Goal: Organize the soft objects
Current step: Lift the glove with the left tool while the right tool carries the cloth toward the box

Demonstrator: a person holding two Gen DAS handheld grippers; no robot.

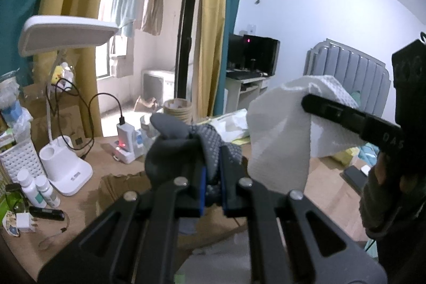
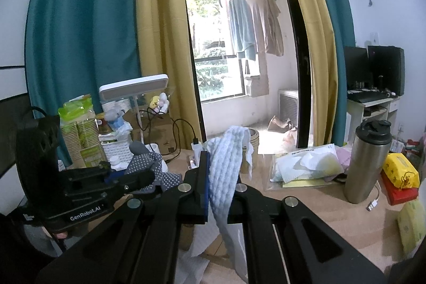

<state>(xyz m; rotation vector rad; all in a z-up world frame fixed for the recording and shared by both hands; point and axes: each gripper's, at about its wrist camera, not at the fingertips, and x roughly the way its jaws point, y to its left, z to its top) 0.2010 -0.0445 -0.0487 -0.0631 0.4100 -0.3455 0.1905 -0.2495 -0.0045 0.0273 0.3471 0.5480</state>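
Observation:
My left gripper (image 1: 213,172) is shut on a grey glove with white dots (image 1: 186,143), held up above the brown desk (image 1: 127,167). The same glove (image 2: 151,167) and left gripper (image 2: 125,181) appear at the left of the right wrist view. My right gripper (image 2: 221,177) is shut on a white waffle-textured cloth (image 2: 226,169) that hangs down between its fingers. In the left wrist view that cloth (image 1: 279,140) drapes from the right gripper's finger (image 1: 346,116) at the right, close beside the glove.
A white desk lamp (image 1: 66,172), a charging power bank (image 1: 125,135), a white basket (image 1: 18,159) and small bottles (image 1: 37,190) crowd the desk's left. A steel flask (image 2: 367,164), a plastic bag of papers (image 2: 306,164) and yellow packs (image 2: 399,169) lie to the right.

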